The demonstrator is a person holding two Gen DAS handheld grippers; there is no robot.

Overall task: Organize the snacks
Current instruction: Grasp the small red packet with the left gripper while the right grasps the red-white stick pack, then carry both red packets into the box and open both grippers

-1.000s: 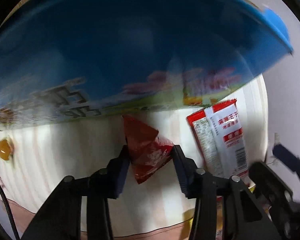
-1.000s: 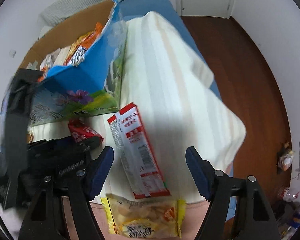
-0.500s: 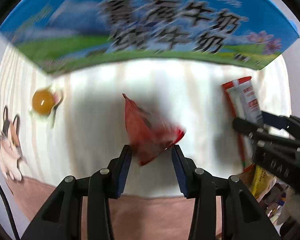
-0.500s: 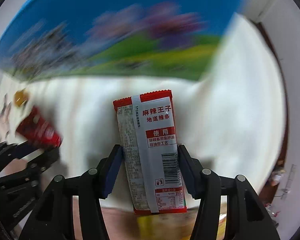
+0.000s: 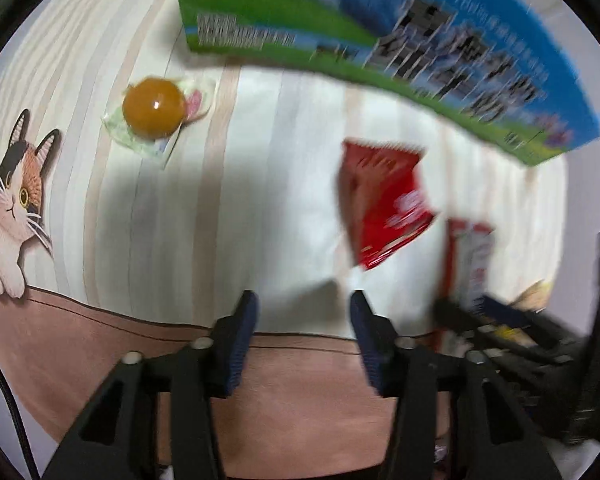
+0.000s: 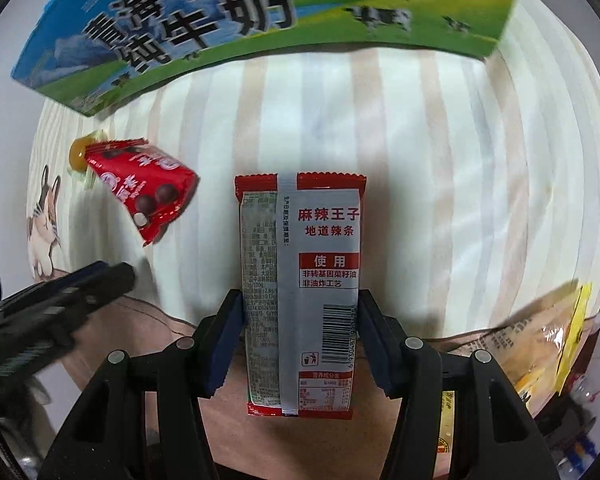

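Observation:
My right gripper has its fingers against both long edges of a red and grey spicy-strip packet that lies on the striped cloth. My left gripper is open and empty; the red chocolate-ball pouch lies loose on the cloth ahead and to its right. The pouch also shows in the right wrist view, with the left gripper below it. The blue and green milk carton box stands behind both snacks and also shows in the left wrist view.
An orange jelly cup in clear wrap lies at the left of the striped cloth, near a printed cat. A yellow chip bag lies at the cloth's right front edge. The right gripper is close beside my left.
My left gripper let go of the red pouch and drew back left; the pouch now lies on the cloth. My right gripper came down and closed around the spicy-strip packet.

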